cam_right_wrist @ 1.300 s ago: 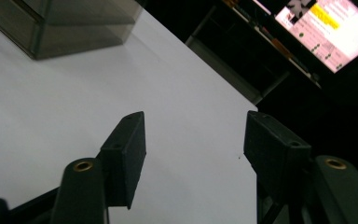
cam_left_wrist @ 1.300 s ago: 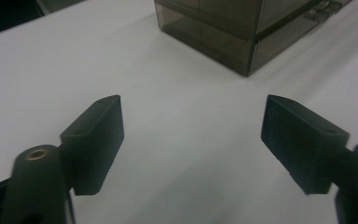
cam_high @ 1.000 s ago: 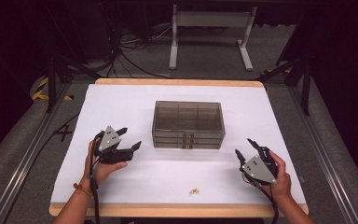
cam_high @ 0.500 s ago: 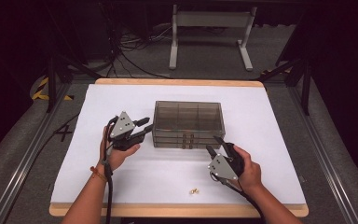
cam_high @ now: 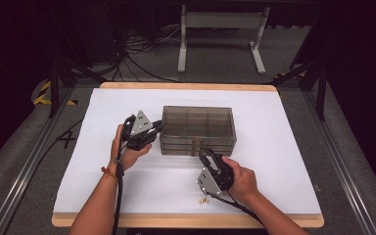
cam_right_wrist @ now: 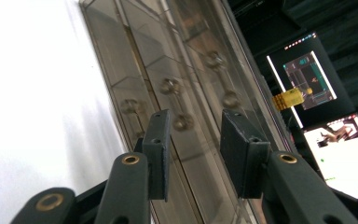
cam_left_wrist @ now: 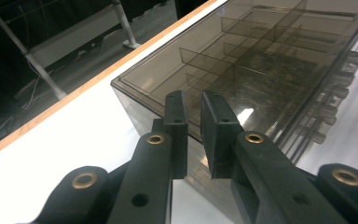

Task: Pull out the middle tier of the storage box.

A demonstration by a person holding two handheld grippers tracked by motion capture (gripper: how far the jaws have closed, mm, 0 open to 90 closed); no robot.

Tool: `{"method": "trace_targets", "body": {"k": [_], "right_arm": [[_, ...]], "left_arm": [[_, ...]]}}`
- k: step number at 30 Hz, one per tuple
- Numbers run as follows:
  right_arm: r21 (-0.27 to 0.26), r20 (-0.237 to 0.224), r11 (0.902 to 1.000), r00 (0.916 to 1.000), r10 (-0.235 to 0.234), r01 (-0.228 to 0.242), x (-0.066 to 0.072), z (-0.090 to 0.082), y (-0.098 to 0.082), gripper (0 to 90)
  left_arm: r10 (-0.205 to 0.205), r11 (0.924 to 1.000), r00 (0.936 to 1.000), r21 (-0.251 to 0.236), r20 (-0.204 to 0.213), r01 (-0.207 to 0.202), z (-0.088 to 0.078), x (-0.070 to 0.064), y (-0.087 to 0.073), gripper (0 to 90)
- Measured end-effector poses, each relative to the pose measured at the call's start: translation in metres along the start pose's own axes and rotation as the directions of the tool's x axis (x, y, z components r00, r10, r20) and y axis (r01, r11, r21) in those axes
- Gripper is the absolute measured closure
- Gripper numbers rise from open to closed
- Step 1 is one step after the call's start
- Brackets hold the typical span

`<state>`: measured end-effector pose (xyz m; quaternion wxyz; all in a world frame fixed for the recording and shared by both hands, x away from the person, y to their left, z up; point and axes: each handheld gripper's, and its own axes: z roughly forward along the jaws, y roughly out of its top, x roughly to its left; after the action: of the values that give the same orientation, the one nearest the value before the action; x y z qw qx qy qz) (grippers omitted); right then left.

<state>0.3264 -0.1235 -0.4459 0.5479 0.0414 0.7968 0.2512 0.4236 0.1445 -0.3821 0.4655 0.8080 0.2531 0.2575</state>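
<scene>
A smoky clear drawer box [cam_high: 198,122] stands in the middle of the white table [cam_high: 284,147]. My left gripper [cam_high: 157,128] is at the box's left end, its tips at the upper corner. In the left gripper view the jaws [cam_left_wrist: 193,100] have just been closing to a narrow gap with nothing between them, the box [cam_left_wrist: 261,56] right behind. My right gripper [cam_high: 206,155] points at the box's front. In the right gripper view its jaws [cam_right_wrist: 193,116] have just been closing too and stand apart, framing a drawer knob [cam_right_wrist: 182,122] without touching it.
A small gold piece [cam_high: 203,200] lies on the table near its front edge, by my right wrist. A metal stand [cam_high: 220,29] and cables sit on the floor beyond the table. Lit screens [cam_right_wrist: 307,79] glow far off in the right gripper view.
Both hands have come in to the box: the left moved right to its left end, the right moved left and forward to its front. Both pairs of jaws have narrowed.
</scene>
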Motion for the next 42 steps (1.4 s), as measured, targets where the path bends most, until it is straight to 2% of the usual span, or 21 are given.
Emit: {"method": "trace_targets", "body": {"k": [1,5,6,7,9,12,13,15,16,18,19,21,22,24,27,42], "right_arm": [[0.003,0.003,0.9999,0.9999,-0.014,0.014,0.002,0.002,0.002,64.9],[0.039,0.025,0.9975,0.9978,-0.061,0.060,0.008,0.011,0.007,67.4],[0.047,0.028,0.9970,0.9976,-0.063,0.062,0.009,0.013,0.007,67.8],[0.056,0.021,0.9973,0.9986,-0.048,0.047,0.009,0.015,0.007,68.2],[0.065,0.026,0.9970,0.9987,-0.044,0.042,0.010,0.016,0.006,68.4],[0.082,0.031,0.9927,0.9954,-0.091,0.088,0.016,0.022,0.007,70.2],[0.082,0.031,0.9927,0.9954,-0.091,0.088,0.016,0.022,0.007,70.2],[0.088,0.063,0.9877,0.9889,-0.135,0.129,0.018,0.023,0.011,74.7],[0.090,0.080,0.9885,0.9884,-0.129,0.122,0.018,0.024,0.013,77.0],[0.100,0.085,0.9878,0.9881,-0.128,0.119,0.020,0.025,0.014,77.2],[0.108,0.102,0.9848,0.9838,-0.147,0.136,0.022,0.025,0.015,77.7],[0.122,0.146,0.9749,0.9683,-0.203,0.186,0.027,0.027,0.016,78.8],[0.137,0.166,0.9646,0.9548,-0.247,0.225,0.032,0.028,0.017,79.8],[0.157,0.183,0.9566,0.9445,-0.273,0.246,0.035,0.030,0.019,80.3],[0.161,0.190,0.9559,0.9427,-0.274,0.246,0.037,0.030,0.019,80.7],[0.169,0.176,0.9598,0.9513,-0.253,0.224,0.035,0.028,0.020,80.8]], "left_arm": [[-0.009,1.0000,1.0000,-0.003,-0.001,0.009,0.001,0.000,0.000,81.0],[0.016,0.9999,0.9995,0.002,-0.026,-0.016,0.003,-0.002,0.001,83.2],[0.016,0.9999,0.9995,0.002,-0.026,-0.016,0.003,-0.002,0.001,83.2],[-0.002,1.0000,1.0000,-0.005,-0.001,0.002,0.004,-0.002,0.000,82.9],[0.003,1.0000,1.0000,-0.006,0.001,-0.003,0.004,-0.002,0.000,83.6],[-0.004,1.0000,1.0000,-0.005,-0.001,0.004,0.005,-0.002,0.000,84.5],[-0.006,1.0000,1.0000,-0.007,-0.003,0.006,0.005,-0.002,0.000,84.5],[0.002,1.0000,1.0000,-0.008,-0.006,-0.003,0.005,-0.002,0.000,85.6],[0.000,1.0000,1.0000,-0.007,-0.006,0.000,0.005,-0.002,0.000,85.7],[-0.002,0.9999,1.0000,-0.010,-0.003,0.002,0.006,-0.002,0.000,85.9],[-0.008,0.9999,1.0000,-0.014,0.000,0.008,0.006,-0.002,-0.001,85.9],[-0.014,0.9998,0.9999,-0.017,0.004,0.014,0.006,-0.001,-0.001,86.0],[-0.020,0.9996,0.9998,-0.021,0.009,0.020,0.006,-0.001,-0.001,86.0],[-0.017,0.9996,0.9998,-0.020,0.007,0.017,0.006,-0.001,-0.001,86.0],[-0.022,0.9995,0.9997,-0.021,0.006,0.022,0.006,-0.001,-0.001,86.0],[-0.028,0.9992,0.9996,-0.028,0.009,0.029,0.006,0.000,-0.003,86.0]]}}
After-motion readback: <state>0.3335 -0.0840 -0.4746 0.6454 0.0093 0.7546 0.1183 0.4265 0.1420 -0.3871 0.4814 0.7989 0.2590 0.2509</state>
